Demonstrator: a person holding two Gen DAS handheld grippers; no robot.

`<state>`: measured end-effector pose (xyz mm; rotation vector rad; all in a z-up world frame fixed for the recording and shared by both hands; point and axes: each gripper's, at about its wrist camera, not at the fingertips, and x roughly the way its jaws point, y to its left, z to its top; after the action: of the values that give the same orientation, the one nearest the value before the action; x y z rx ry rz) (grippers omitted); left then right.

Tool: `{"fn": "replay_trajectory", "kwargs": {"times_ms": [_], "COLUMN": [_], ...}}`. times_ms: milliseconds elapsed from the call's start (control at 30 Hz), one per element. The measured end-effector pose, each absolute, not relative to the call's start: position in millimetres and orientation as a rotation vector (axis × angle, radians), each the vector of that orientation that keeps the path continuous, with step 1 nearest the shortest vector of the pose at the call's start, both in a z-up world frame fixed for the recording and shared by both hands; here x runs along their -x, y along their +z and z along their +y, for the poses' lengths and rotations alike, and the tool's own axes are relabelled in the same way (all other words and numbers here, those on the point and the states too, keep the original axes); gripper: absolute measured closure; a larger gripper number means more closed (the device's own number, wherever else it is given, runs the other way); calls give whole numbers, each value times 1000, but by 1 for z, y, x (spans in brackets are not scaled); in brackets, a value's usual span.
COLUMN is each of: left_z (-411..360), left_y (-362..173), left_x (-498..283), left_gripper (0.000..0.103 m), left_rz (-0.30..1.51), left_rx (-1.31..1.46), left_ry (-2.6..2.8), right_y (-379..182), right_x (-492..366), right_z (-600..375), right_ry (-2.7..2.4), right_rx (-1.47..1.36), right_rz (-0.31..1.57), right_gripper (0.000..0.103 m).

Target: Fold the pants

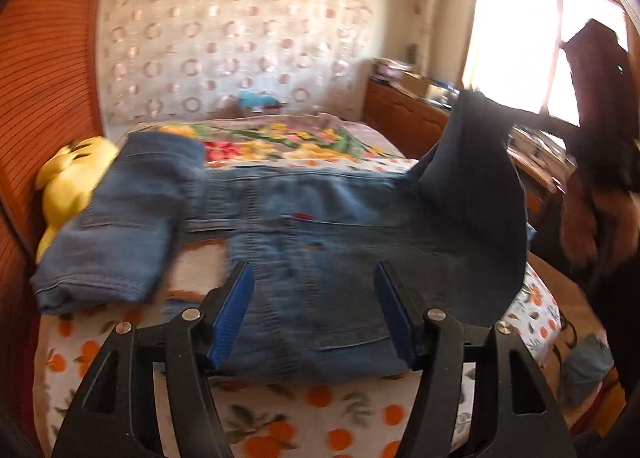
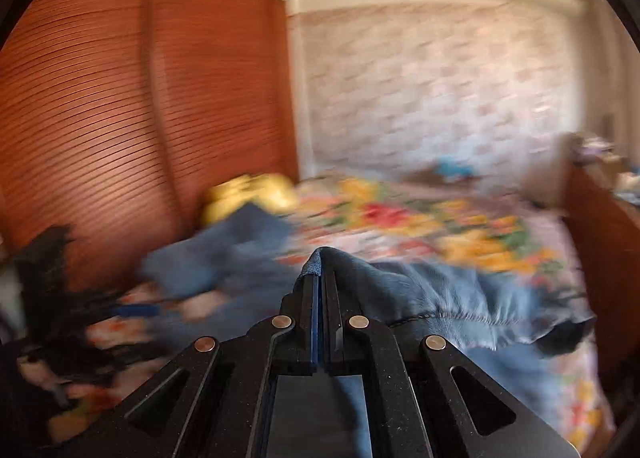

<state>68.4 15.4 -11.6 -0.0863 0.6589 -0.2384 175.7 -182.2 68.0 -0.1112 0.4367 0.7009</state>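
Observation:
Blue jeans [image 1: 320,226] lie across the bed in the left wrist view, their left end folded over into a thick pad [image 1: 120,218]. Their right end [image 1: 476,162] is lifted off the bed into a peak. My right gripper [image 1: 478,96], dark against the window, is clamped on that peak. In the blurred right wrist view the right gripper [image 2: 320,276] is shut on a fold of denim [image 2: 320,256], and the rest of the jeans [image 2: 460,298] trails down to the right. My left gripper [image 1: 314,274] hovers open over the jeans' near edge, with nothing between its blue pads [image 1: 234,310].
The bed has an orange-print blanket [image 1: 320,410] and a floral cover [image 1: 280,142]. A yellow plush toy [image 1: 72,178] leans against the slatted wooden wardrobe [image 1: 48,78] at left. A wooden dresser [image 1: 404,118] and a bright window [image 1: 520,38] are at right, beside a person in dark clothing [image 1: 600,118].

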Motion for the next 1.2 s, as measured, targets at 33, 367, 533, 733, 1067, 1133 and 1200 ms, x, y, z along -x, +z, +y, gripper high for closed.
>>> {"fn": "replay_trajectory", "kwargs": {"times_ms": [33, 367, 533, 733, 1067, 1133, 1200], "left_z": [20, 27, 2, -31, -100, -113, -122], "left_y": [-12, -25, -24, -21, -27, -33, -40], "left_x": [-68, -79, -81, -85, -99, -106, -112], "left_gripper": [39, 37, 37, 37, 51, 51, 51], "left_rz": [658, 667, 671, 672, 701, 730, 765], "left_rx": [94, 112, 93, 50, -56, -79, -118], "left_ry": [-227, -223, -277, -335, -517, -531, -527], "right_y": [60, 17, 27, 14, -7, -12, -16], "right_x": [-171, -161, -128, -116, -116, -116, -115], "right_z": [-169, -172, -192, -193, -203, -201, -199], "right_ry": [738, 707, 665, 617, 507, 502, 487], "right_rx": [123, 138, 133, 121, 92, 84, 86], "right_rz": [462, 661, 649, 636, 674, 700, 718], "right_gripper": [102, 93, 84, 81, 80, 80, 80]}}
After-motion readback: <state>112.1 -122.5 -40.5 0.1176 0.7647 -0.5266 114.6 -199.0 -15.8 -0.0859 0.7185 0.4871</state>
